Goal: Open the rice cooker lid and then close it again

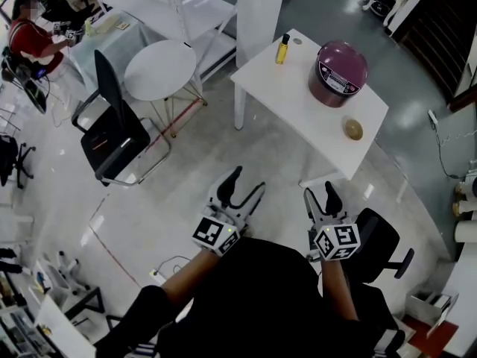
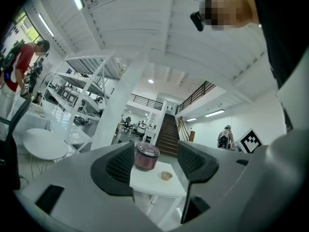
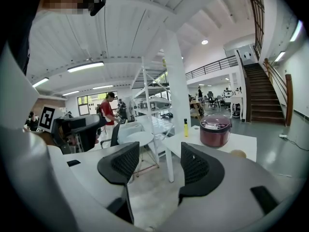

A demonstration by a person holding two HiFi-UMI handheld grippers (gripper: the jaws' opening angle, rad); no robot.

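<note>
1. Head view puts the rice cooker (image 1: 337,73) in the upper right of the frame, standing on the white bench (image 1: 298,103) with its lid (image 1: 343,54) down.
2. We hold both grippers low in the frame, well apart from the cooker, with bare floor (image 1: 223,140) between us and the bench.
3. Our left gripper (image 1: 246,181) has its jaws spread with nothing between them. In the left gripper view the cooker shows far off in the gap, close against the left-hand jaw's inner edge.
4. Our right gripper (image 1: 320,194) is likewise spread and empty. In the right gripper view the cooker sits right of the gap, above the right-hand jaw.
5. From both grippers the cooker lies up and to the right in the frame, and the right gripper is the nearer one, lying almost straight below it.
6. We judge that the coming move is an approach across the floor, not yet a reach for the lid.
7. A yellow bottle (image 1: 282,49) stands at the bench's upper left corner, apart from the cooker. A small tan round object (image 1: 352,129) lies near the cooker on our side, so we should come in clear of it.
</note>
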